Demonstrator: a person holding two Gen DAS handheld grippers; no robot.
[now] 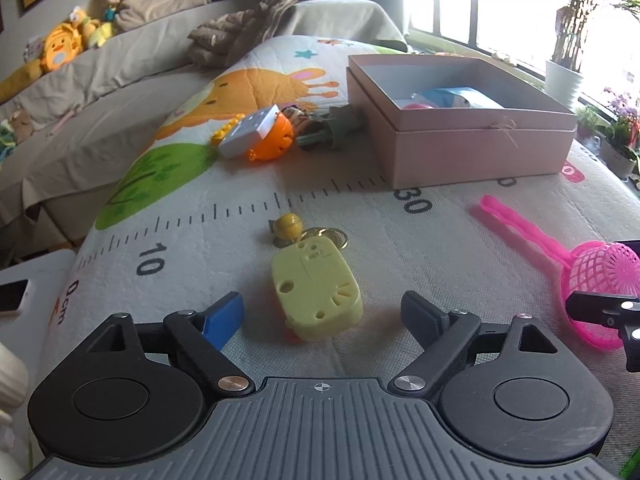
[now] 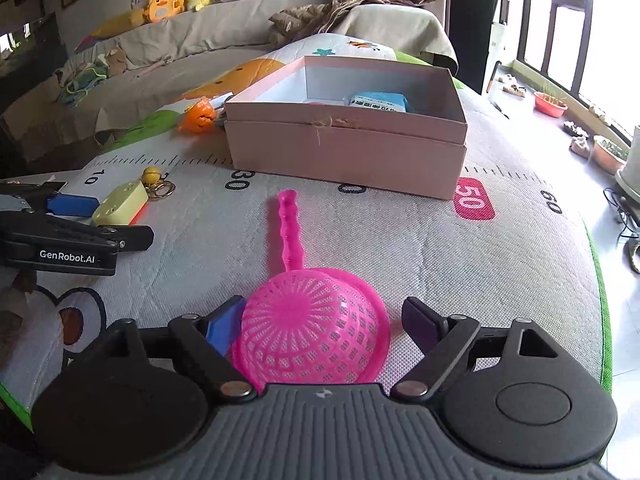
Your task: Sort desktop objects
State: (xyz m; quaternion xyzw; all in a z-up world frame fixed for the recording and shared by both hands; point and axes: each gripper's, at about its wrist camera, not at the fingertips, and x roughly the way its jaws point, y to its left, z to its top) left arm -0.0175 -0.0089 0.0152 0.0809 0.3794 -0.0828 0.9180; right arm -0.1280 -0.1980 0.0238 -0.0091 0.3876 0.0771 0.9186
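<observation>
Sorting is partly done. The pink box (image 2: pixel 344 152) already holds a blue-and-white packet (image 2: pixel 378 102) and something pink, poorly seen. Still out on the surface (image 2: pixel 400 240): the yellow keychain toy (image 1: pixel 316 294), the pink strainer (image 2: pixel 308 328), and an orange toy (image 1: pixel 270 140) with clutter left of the box. The left gripper (image 1: pixel 324 312) has jaws spread around the keychain toy, not pinching; the right gripper (image 2: pixel 324 320) has jaws spread astride the strainer bowl.
</observation>
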